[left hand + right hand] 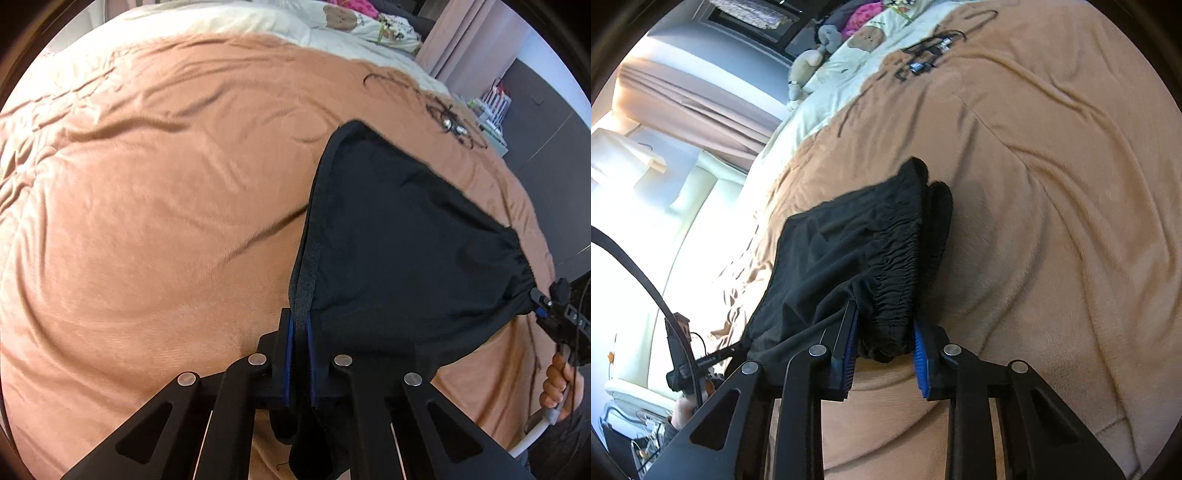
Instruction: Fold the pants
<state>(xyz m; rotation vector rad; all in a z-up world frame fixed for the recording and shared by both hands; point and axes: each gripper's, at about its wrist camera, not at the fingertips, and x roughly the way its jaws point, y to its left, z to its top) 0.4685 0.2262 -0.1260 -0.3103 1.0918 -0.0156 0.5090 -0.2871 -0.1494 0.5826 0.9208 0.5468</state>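
Black fingers of the left gripper are filling the six o'clock edge of its own view, pinched tight on a seam edge of the pants, with cloth running up between the blue pads. At about four o'clock in that view, the right gripper is biting the gathered waistband, a hand holding its handle. From its own camera the right gripper is clamping the bunched elastic band between its blue pads, which are standing partly apart around the thick wad.

Pants are hanging stretched between the two grippers, the far end trailing down toward the bed at about one o'clock. They are looking light, soft and limp, so they are likely sagging wherever unsupported; the smooth weave may be slipping from a shallow pinch. Seams and the elastic waistband are the thicker parts, probably the surest places to hold.

Underneath, a tan fleece blanket is covering the bed, rumpled and giving, which may be dragging on the cloth. A pale pillow with a bear print is lying at twelve o'clock, curtains are hanging at ten o'clock in the right view, and a tangle of dark cables is lying on the blanket beyond the pants.
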